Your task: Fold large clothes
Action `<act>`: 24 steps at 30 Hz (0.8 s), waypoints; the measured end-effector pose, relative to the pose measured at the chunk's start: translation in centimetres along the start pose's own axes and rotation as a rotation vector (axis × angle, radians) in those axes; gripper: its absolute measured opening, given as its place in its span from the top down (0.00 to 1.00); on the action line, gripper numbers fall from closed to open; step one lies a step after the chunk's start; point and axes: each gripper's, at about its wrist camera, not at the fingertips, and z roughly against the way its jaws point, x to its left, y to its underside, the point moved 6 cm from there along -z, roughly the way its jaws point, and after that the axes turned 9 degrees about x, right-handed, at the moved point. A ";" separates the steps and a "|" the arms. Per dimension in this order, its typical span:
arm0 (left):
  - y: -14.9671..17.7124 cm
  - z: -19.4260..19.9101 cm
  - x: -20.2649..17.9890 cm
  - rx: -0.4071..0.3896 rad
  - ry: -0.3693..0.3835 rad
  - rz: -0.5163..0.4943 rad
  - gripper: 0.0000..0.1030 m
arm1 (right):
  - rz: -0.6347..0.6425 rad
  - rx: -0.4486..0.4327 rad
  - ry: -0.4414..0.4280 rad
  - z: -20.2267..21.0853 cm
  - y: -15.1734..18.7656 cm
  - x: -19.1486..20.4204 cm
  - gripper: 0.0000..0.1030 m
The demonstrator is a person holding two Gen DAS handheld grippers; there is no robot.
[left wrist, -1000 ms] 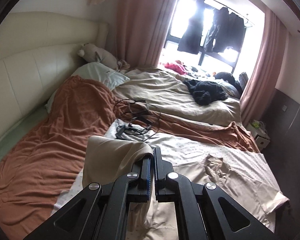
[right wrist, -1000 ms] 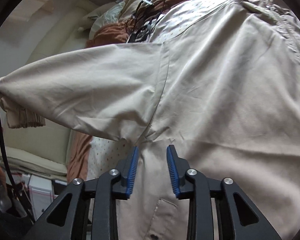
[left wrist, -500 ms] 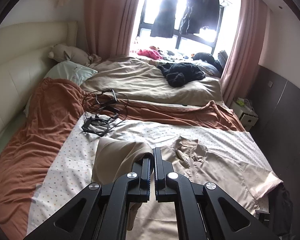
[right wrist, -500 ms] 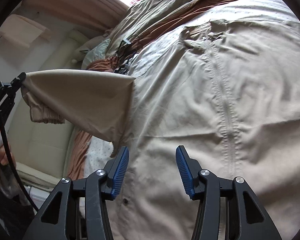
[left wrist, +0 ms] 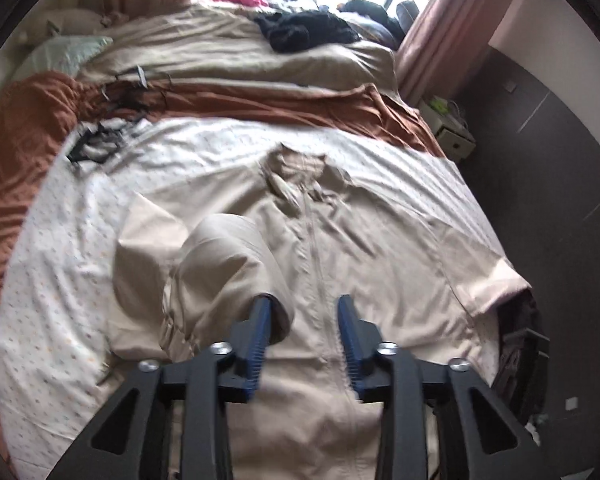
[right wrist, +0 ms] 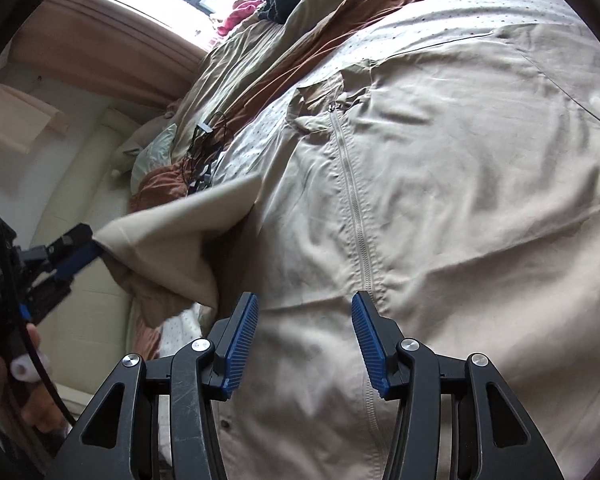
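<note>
A large beige zip-front jacket [left wrist: 380, 248] lies spread on the bed's dotted white sheet [left wrist: 60, 280]; it fills the right wrist view [right wrist: 460, 200]. Its left sleeve [left wrist: 220, 264] is bunched and draped over the jacket's left side. My left gripper [left wrist: 303, 312] is open above the jacket, its left finger [left wrist: 260, 320] still touching the sleeve cuff. In the right wrist view the left gripper [right wrist: 76, 248] shows at the sleeve's end [right wrist: 172, 232]. My right gripper [right wrist: 304, 320] is open and empty, just above the jacket near the zip [right wrist: 354, 208].
A rust-brown blanket [left wrist: 20, 148] and beige duvet [left wrist: 220, 52] lie beyond the sheet. Black cables [left wrist: 100, 140] lie at the sheet's far left corner. Dark clothes [left wrist: 308, 28] lie near the window. A bedside stand [left wrist: 448, 128] and dark wall are at right.
My left gripper has opened and come down over the jacket with the sleeve, which now slumps onto the jacket. My right gripper has opened wider.
</note>
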 end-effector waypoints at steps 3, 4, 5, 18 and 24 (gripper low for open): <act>2.4 -1.4 0.6 0.040 0.033 0.020 0.23 | 0.005 -0.007 0.007 0.2 -0.2 0.0 0.52; 3.0 -1.6 0.8 0.047 0.025 0.019 0.23 | 0.004 -0.015 0.006 0.2 -0.2 0.1 0.52; 3.5 -1.6 1.2 0.050 0.020 0.020 0.23 | 0.005 -0.024 0.008 0.2 -0.2 0.3 0.52; 10.2 3.8 14.6 -0.086 -0.175 0.188 0.23 | 0.327 0.076 0.174 -8.6 2.8 7.2 0.29; 14.8 6.7 20.4 -0.109 -0.252 0.261 0.23 | 0.477 0.080 0.348 -12.7 4.0 8.6 0.28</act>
